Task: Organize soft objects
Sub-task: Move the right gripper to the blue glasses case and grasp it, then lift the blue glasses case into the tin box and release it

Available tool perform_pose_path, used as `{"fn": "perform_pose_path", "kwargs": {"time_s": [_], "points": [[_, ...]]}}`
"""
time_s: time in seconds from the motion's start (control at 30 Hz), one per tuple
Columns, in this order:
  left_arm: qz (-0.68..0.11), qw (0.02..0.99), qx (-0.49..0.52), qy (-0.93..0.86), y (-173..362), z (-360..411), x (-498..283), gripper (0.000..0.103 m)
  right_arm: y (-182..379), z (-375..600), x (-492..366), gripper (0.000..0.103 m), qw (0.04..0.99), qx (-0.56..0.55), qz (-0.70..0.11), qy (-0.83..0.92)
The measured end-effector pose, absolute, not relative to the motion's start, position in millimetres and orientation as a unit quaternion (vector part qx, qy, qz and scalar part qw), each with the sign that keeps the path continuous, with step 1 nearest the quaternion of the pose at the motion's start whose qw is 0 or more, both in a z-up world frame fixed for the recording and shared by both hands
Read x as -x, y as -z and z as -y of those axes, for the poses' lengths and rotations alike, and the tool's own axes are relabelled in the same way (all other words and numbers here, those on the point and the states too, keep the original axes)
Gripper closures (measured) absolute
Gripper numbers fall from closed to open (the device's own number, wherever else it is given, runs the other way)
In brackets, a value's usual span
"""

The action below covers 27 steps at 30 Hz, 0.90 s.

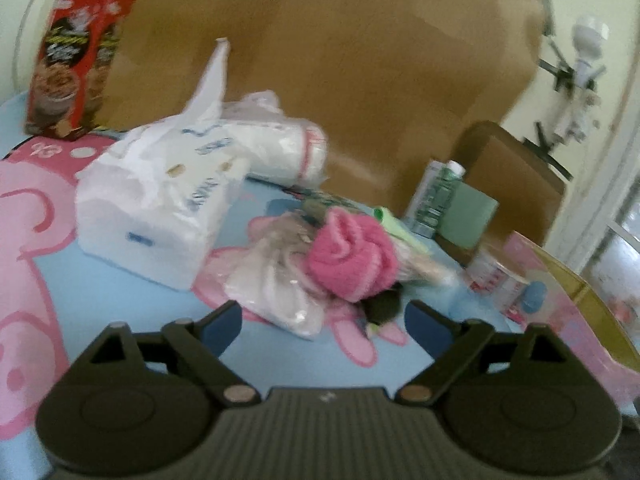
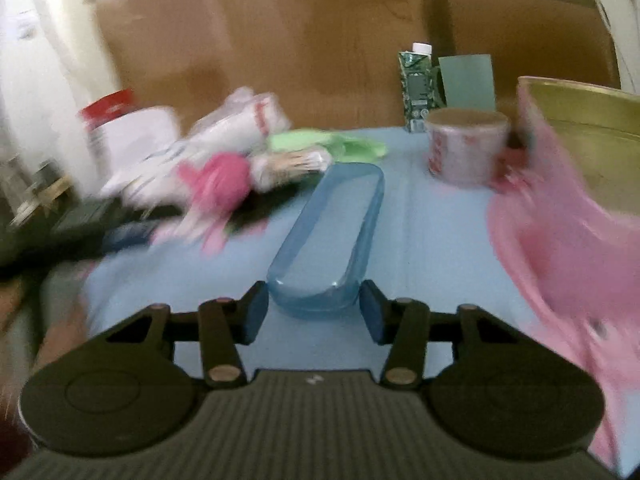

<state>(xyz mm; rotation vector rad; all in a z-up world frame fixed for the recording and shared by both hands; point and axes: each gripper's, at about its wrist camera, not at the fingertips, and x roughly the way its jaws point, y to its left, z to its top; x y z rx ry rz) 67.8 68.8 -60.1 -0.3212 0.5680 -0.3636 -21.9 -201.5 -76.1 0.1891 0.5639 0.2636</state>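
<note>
Pink rolled towel (image 1: 352,256) lay mid-sheet in an unsorted heap: white tissue pack (image 1: 160,200) toward the left edge, a clear-bagged cloth (image 1: 276,292) touching the towel. Left gripper (image 1: 323,326) hovered just short of it, jaws wide, empty. Right gripper (image 2: 314,312) stood part-open, flanking the near end of a blue plastic tray (image 2: 332,232), apparently not clamped. Sorting looked barely begun.
</note>
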Motion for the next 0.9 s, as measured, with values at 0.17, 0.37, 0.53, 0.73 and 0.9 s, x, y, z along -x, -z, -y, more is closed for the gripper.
{"fn": "perform_pose_path", "kwargs": {"time_s": [0.17, 0.37, 0.53, 0.73, 0.9], "points": [[-0.271, 0.922, 0.11, 0.254, 52.3, -39.9, -50.5, 0.007, 82.7, 254.1, 112.6, 0.024, 0.961, -0.082, -0.251, -0.082], [-0.282, 0.894, 0.083, 0.339, 41.4, 16.5, -21.7, 0.006, 83.9, 282.9, 149.1, 0.024, 0.97, -0.111, -0.215, -0.033], [-0.318, 0.874, 0.054, 0.364, 37.7, 46.4, -4.3, 0.007, 88.7, 267.2, 133.0, 0.023, 0.97, -0.078, -0.221, -0.063], [-0.35, 0.865, 0.051, 0.356, 43.5, 50.7, 10.9, 0.015, 92.0, 270.0, 105.2, 0.012, 0.965, -0.032, -0.236, -0.108], [-0.369, 0.854, 0.071, 0.36, 54.5, 64.7, 6.3, 0.029, 97.0, 260.9, 93.9, 0.022, 0.964, -0.035, -0.232, -0.124]]}}
